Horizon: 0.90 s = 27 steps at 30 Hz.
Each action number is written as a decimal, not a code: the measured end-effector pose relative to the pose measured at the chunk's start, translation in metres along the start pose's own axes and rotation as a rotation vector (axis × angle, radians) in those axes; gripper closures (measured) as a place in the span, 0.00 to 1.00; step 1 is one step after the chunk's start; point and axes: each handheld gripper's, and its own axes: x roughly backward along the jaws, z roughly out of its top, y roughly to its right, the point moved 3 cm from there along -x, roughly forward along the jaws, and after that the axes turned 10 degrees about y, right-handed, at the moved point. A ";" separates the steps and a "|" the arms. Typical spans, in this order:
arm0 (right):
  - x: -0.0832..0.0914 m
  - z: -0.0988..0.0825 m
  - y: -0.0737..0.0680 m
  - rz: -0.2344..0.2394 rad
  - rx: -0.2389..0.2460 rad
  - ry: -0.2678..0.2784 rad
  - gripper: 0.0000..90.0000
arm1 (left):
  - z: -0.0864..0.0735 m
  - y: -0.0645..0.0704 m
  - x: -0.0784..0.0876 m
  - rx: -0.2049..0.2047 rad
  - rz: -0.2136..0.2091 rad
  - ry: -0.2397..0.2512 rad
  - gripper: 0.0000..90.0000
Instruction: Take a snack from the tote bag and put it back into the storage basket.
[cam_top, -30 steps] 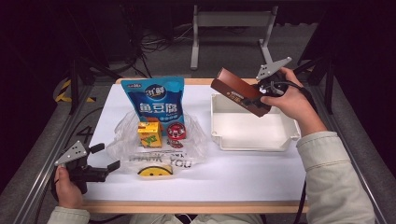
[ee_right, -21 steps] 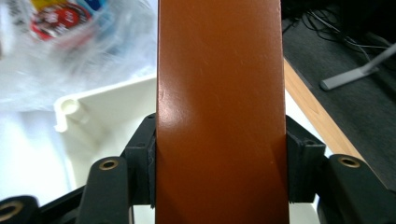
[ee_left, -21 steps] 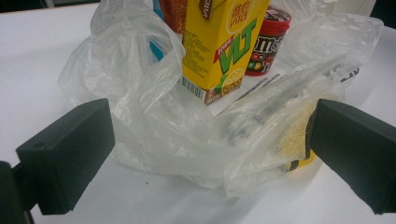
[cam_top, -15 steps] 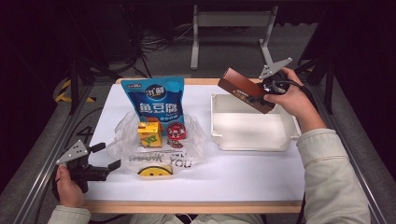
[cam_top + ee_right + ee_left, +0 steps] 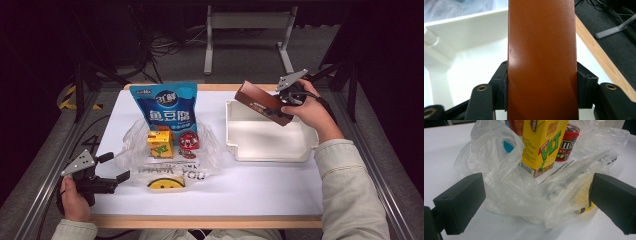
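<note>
Your left tongs [image 5: 117, 176] rest at the near-left part of the table [image 5: 260, 200], well to the left of the white tray [image 5: 235, 145], jaws standing apart with nothing clamped; they face the clear plastic bag [image 5: 519, 192], which lies just ahead of them. Inside that bag stand a yellow drink carton [image 5: 541, 147] and a small red candy tub [image 5: 566, 142], with a blue snack pouch [image 5: 168, 107] upright behind, all left of the tray. Your right tongs [image 5: 278, 106] are clamped on the brown box [image 5: 262, 102], pads pressed to its two long sides. The box hangs above the tray's far edge, clear of it. Its long axis is tilted: the free end points up and to the left, away from your hand. Its face is glossy and plain reddish-brown in the right gripper view [image 5: 541, 50].
</note>
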 end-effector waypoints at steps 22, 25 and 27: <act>-0.020 -0.026 -0.004 0.046 -0.013 -0.067 0.47 | -0.002 0.002 0.002 -0.004 -0.003 -0.014 0.01; -0.023 -0.028 -0.005 0.052 -0.015 -0.080 0.47 | -0.002 0.002 0.003 -0.008 -0.004 -0.013 0.01; -0.023 -0.028 -0.005 0.055 -0.014 -0.083 0.47 | -0.002 0.002 0.003 -0.004 -0.003 -0.014 0.01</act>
